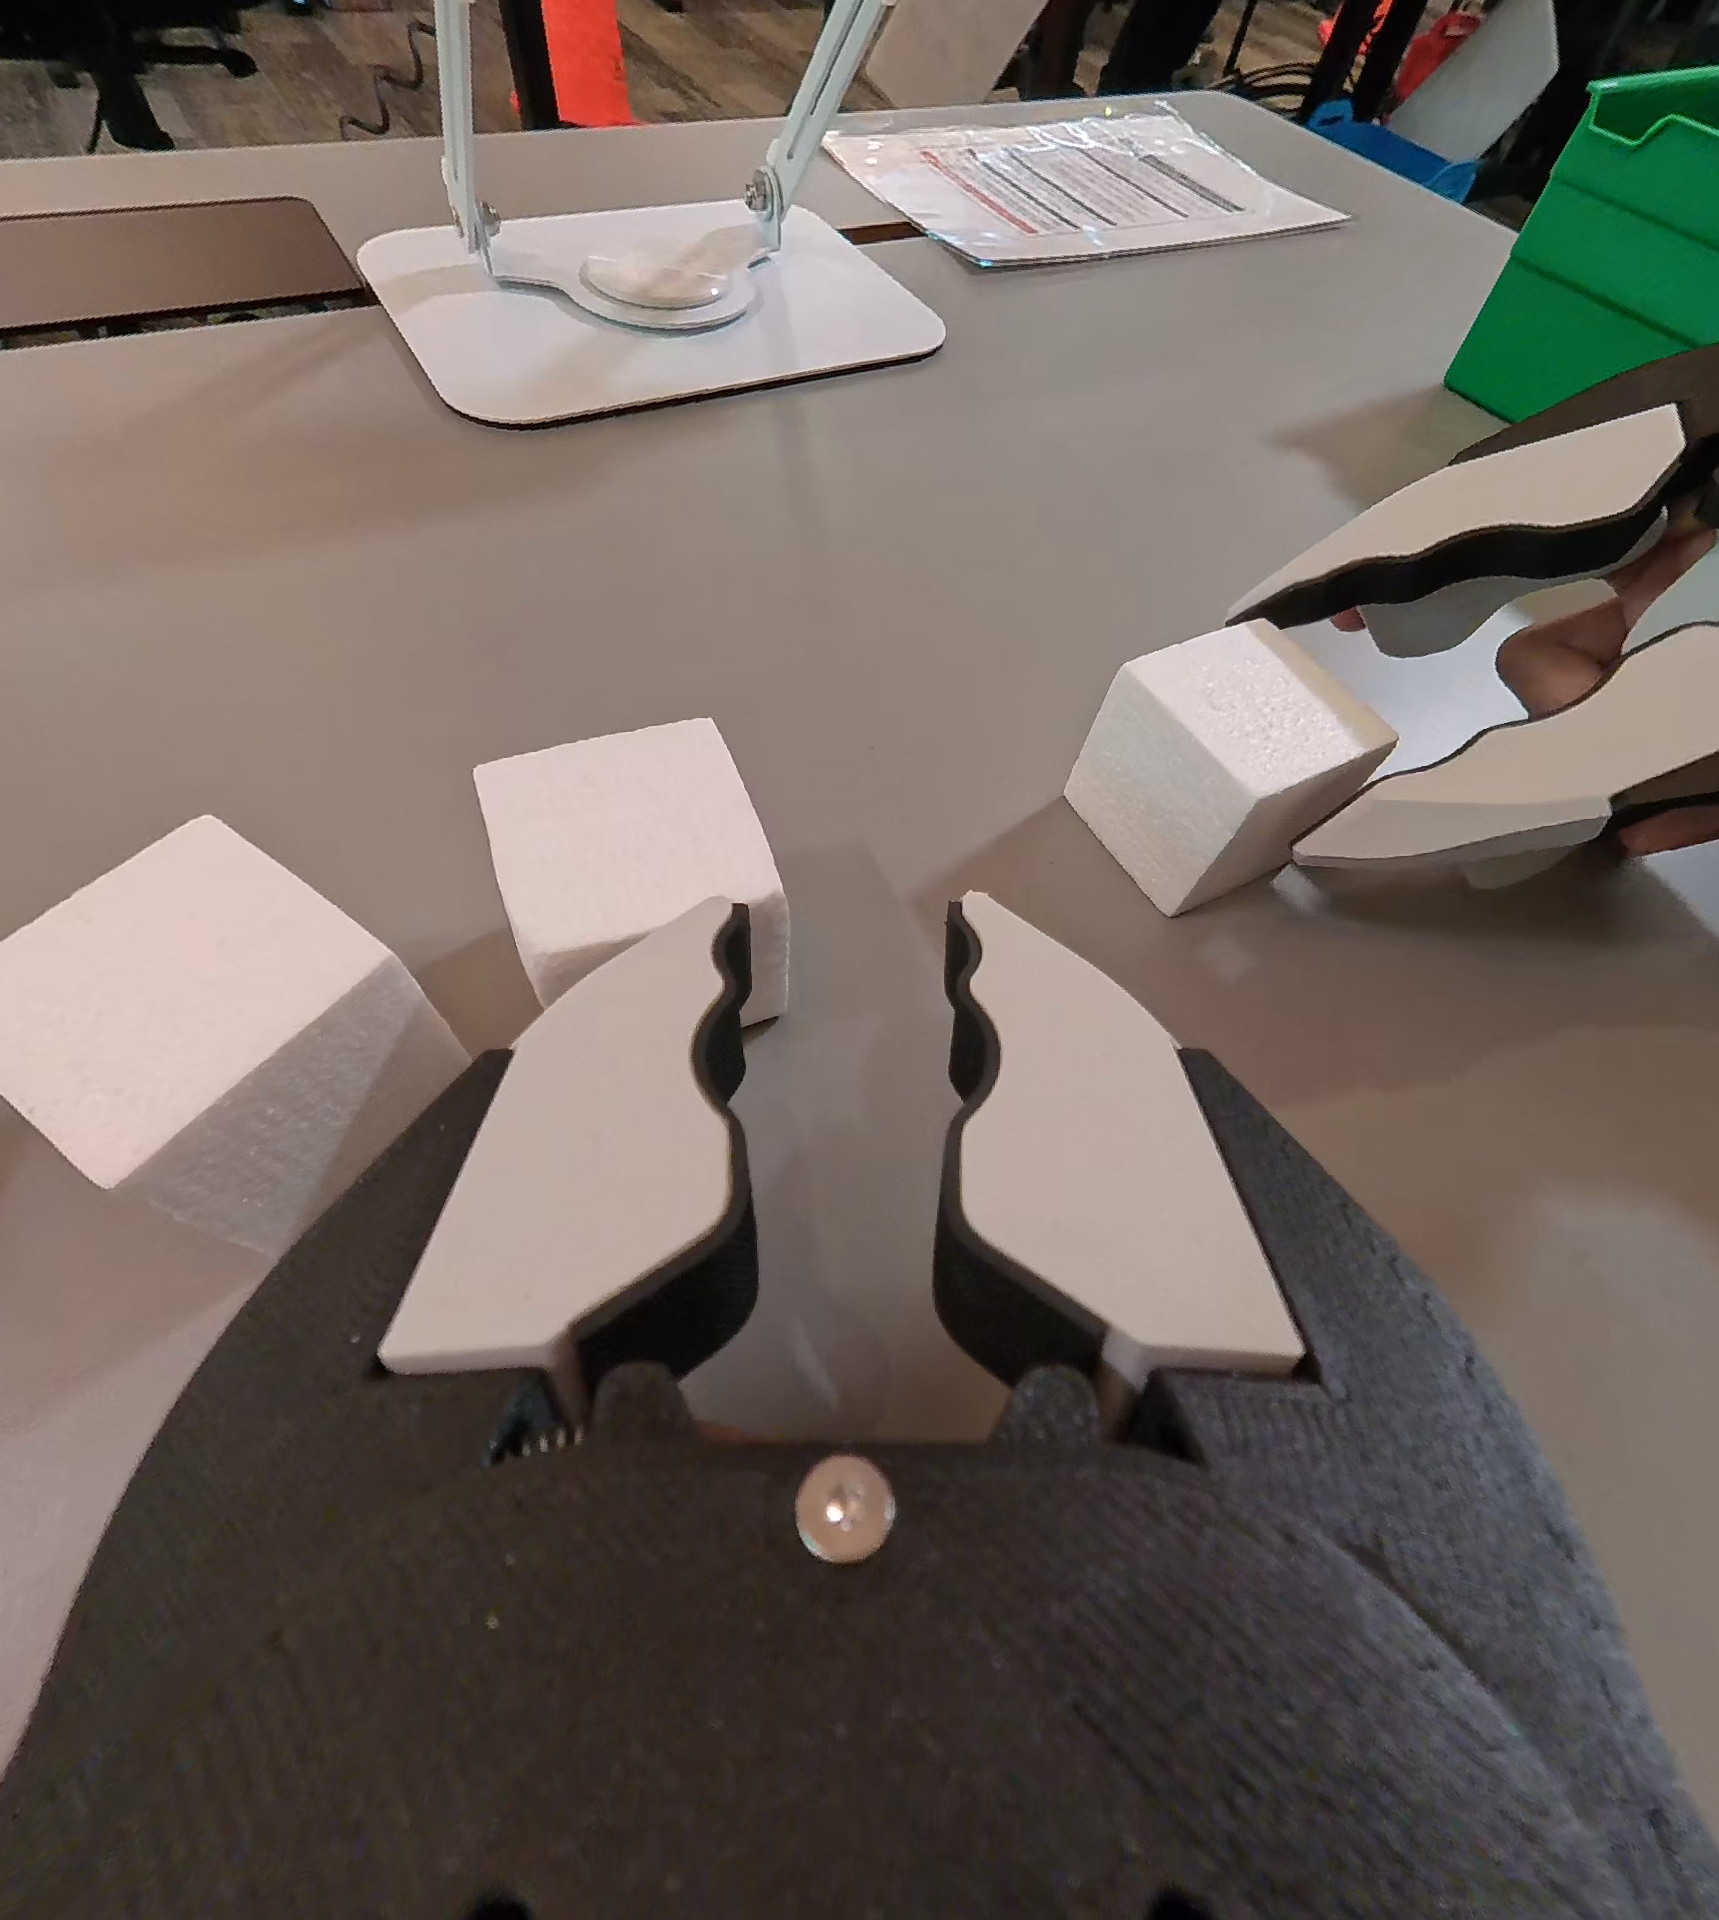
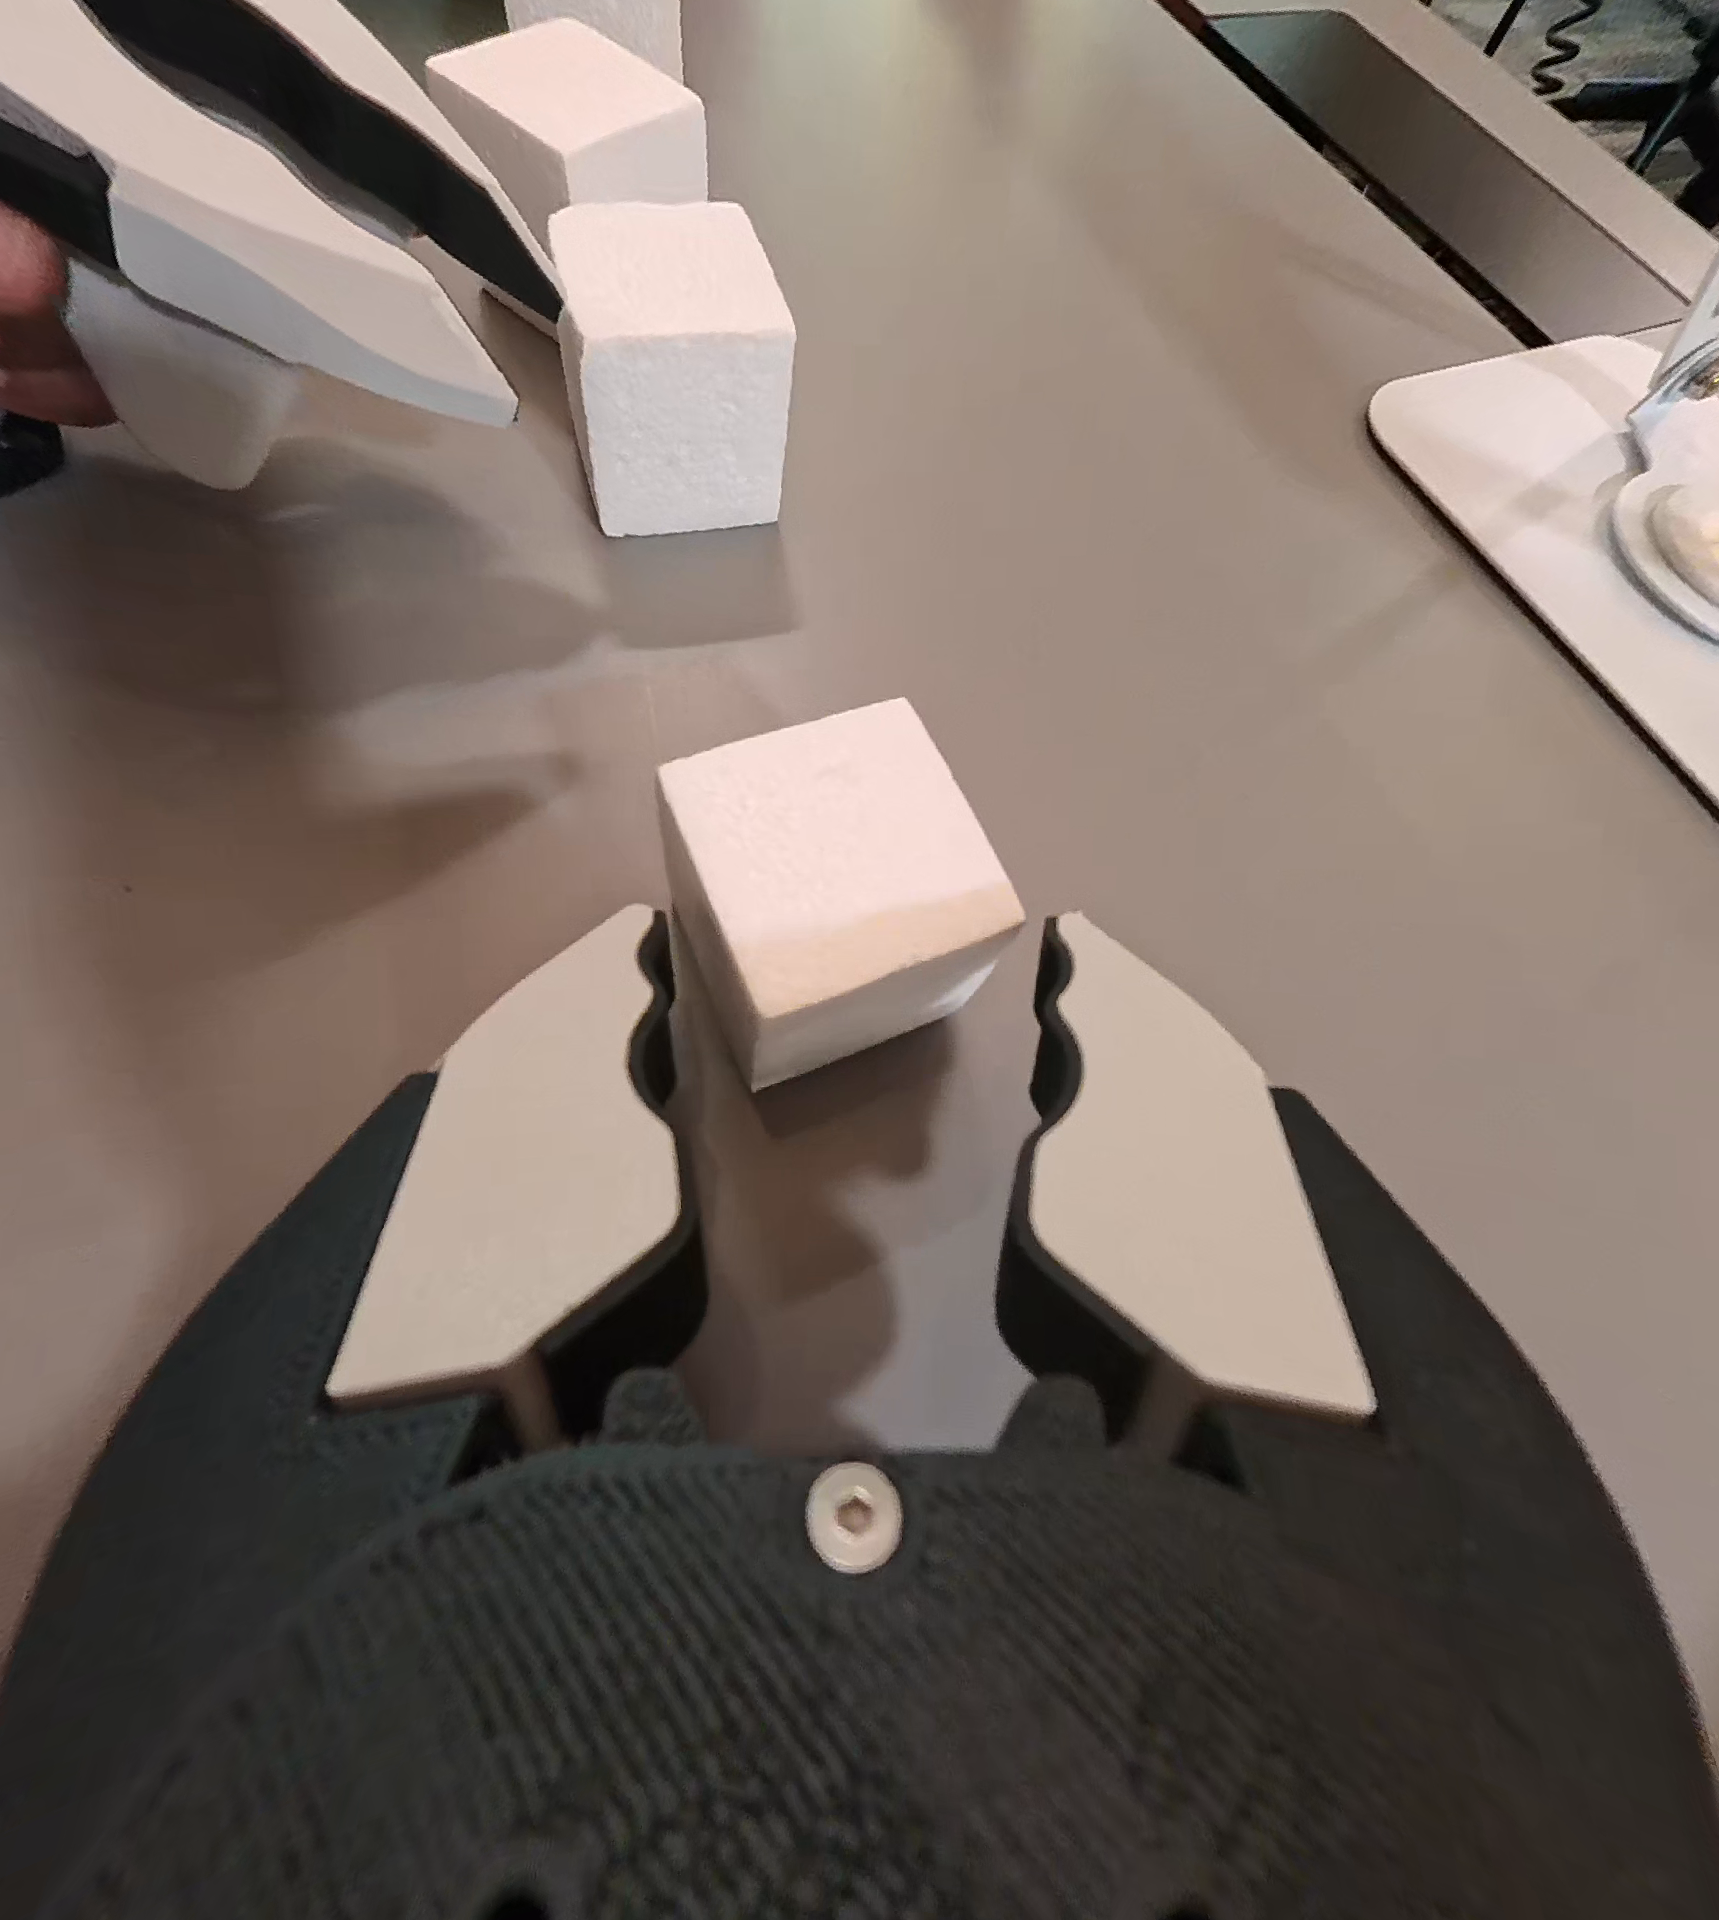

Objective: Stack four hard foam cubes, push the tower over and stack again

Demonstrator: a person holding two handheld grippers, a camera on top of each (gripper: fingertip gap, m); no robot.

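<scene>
Grey and smooth, the desk [image 1: 1042, 499] carries white foam cubes and a white lamp base plate [image 1: 647, 312] (a green plastic bin [image 1: 1665, 239] sits at its far corner). The left gripper [image 1: 847, 914] is spread, empty, beside one white foam cube [image 1: 626, 831]; the right gripper [image 2: 855, 925] is spread around another foam cube [image 2: 824, 873], not clamped.
</scene>
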